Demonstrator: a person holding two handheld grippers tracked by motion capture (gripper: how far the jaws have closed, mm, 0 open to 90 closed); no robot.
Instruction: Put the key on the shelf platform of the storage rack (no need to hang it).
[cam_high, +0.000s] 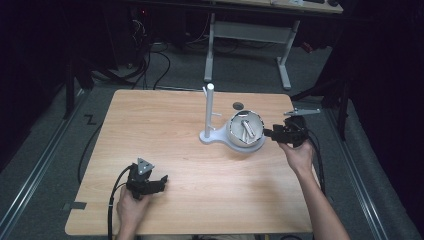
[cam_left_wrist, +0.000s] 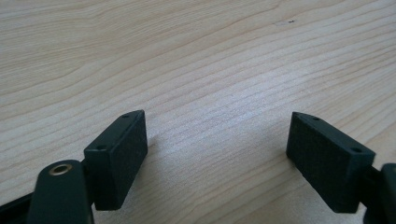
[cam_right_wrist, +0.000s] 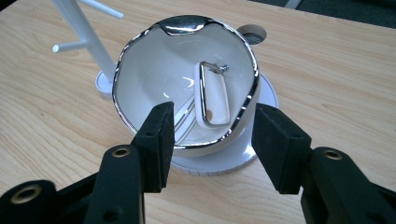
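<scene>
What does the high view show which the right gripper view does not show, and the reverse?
High view: the left tongs wide open over bare wood at the near edge, both forearms of the person, the grey floor around the table.
Right gripper view: close detail, namely the shiny chrome rim of the bowl and a metal loop on a white piece lying inside it.
Both: the white bowl on the round base of the white stand, the wooden table, and the right tongs right at the bowl, jaws apart.
</scene>
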